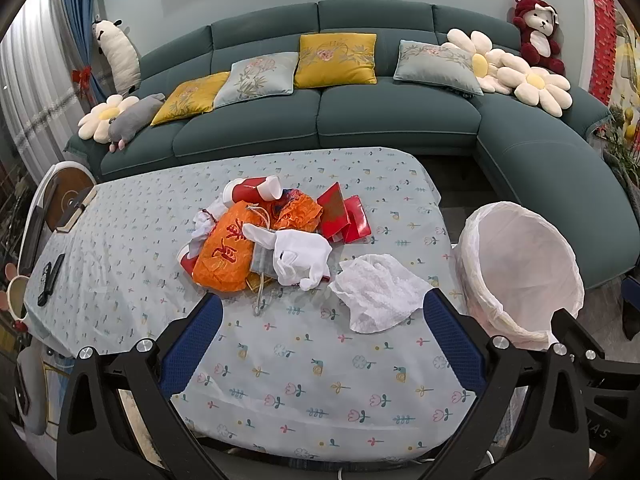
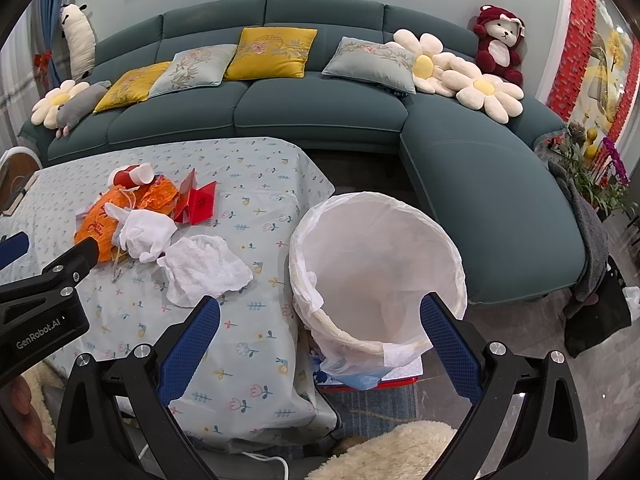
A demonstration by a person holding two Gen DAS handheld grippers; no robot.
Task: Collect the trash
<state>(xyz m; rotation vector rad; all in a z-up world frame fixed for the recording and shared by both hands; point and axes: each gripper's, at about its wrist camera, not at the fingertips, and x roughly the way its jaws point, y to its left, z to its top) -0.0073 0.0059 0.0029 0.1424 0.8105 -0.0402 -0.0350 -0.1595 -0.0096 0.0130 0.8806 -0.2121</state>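
Observation:
A heap of trash lies mid-table: an orange bag [image 1: 224, 256] [image 2: 96, 226], a red paper cup [image 1: 250, 192] [image 2: 130, 175], red envelopes [image 1: 344, 212] [image 2: 198, 202], a white glove [image 1: 300, 256] [image 2: 144, 232] and a crumpled white tissue [image 1: 376, 292] [image 2: 204, 268] nearest me. A bin with a white liner [image 1: 520, 268] [image 2: 376, 264] stands right of the table. My left gripper [image 1: 324, 312] is open above the table's near part, short of the tissue. My right gripper [image 2: 320, 312] is open, straddling the table edge and the bin's rim.
The floral tablecloth [image 1: 304, 376] [image 2: 244, 344] covers a low table in front of a teal sofa [image 1: 360, 112] [image 2: 320, 108]. A black remote [image 1: 50, 278] lies at the left edge. A fluffy rug [image 2: 384, 452] and a red box under the bin sit on the floor.

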